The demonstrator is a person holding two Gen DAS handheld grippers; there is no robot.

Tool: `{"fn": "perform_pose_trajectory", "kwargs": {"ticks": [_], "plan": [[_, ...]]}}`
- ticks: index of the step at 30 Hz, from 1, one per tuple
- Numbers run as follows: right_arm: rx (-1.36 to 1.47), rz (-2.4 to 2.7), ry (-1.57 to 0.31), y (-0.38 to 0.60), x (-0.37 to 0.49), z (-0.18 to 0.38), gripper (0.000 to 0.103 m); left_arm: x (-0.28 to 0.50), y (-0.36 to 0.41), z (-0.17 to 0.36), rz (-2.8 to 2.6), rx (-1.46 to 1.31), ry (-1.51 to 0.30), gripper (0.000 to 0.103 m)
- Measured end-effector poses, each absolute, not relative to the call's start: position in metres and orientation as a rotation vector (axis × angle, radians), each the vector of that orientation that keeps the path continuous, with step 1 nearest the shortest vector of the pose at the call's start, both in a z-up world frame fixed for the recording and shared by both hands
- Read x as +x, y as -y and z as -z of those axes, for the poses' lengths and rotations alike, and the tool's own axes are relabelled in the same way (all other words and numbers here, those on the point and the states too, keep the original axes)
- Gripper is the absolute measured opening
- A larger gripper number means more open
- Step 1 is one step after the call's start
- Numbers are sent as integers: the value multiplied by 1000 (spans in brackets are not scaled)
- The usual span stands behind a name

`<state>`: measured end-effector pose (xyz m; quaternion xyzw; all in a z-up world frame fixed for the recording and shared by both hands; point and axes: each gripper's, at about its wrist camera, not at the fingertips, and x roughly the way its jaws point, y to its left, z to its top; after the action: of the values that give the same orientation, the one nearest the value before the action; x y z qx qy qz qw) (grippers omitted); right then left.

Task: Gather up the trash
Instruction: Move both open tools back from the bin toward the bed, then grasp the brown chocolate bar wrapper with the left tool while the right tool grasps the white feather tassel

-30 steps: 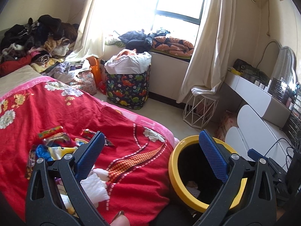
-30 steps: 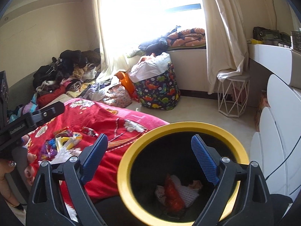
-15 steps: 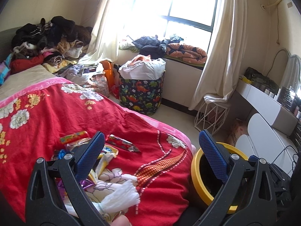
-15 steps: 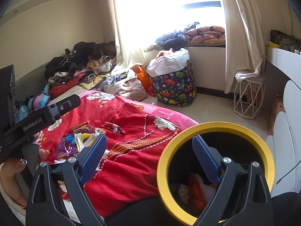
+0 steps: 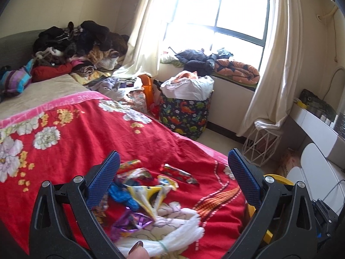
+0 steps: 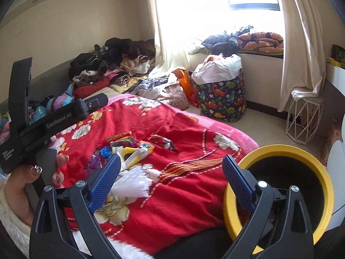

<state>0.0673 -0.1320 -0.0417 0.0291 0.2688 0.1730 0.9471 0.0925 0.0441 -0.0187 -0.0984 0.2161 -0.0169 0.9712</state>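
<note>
Several crumpled wrappers lie on the red floral blanket [image 5: 71, 142]: a yellow and white one [image 5: 151, 193], a blue one [image 5: 123, 196], a purple one [image 5: 131, 221], a red foil one [image 5: 177, 173]. A white yarn tassel [image 5: 176, 233] lies nearest me. My left gripper [image 5: 172, 177] is open and empty above this pile. The yellow-rimmed black bin [image 6: 280, 192] stands beside the bed at the right, its rim also in the left wrist view [image 5: 278, 178]. My right gripper [image 6: 170, 181] is open and empty between the wrappers [image 6: 131, 149] and the bin.
A dinosaur-print hamper [image 5: 185, 114] full of laundry stands under the window. A clothes heap [image 5: 75, 47] covers the head of the bed. A white wire stool [image 5: 261, 144] and a white dresser [image 5: 319, 127] stand at the right. The left gripper's body [image 6: 43, 125] shows at the right view's left.
Both grippers have swung left, away from the bin and over the bed. The wrappers now sit between the left fingers, and the bin has slid to the right in both views.
</note>
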Motion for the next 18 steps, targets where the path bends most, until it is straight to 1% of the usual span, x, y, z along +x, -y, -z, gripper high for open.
{"fn": "perform_pose_trajectory", "kwargs": {"ticks": [18], "plan": [[98,-372,-758,63,98,83,92,90,-131,52,-142,-267,-502,92]]}}
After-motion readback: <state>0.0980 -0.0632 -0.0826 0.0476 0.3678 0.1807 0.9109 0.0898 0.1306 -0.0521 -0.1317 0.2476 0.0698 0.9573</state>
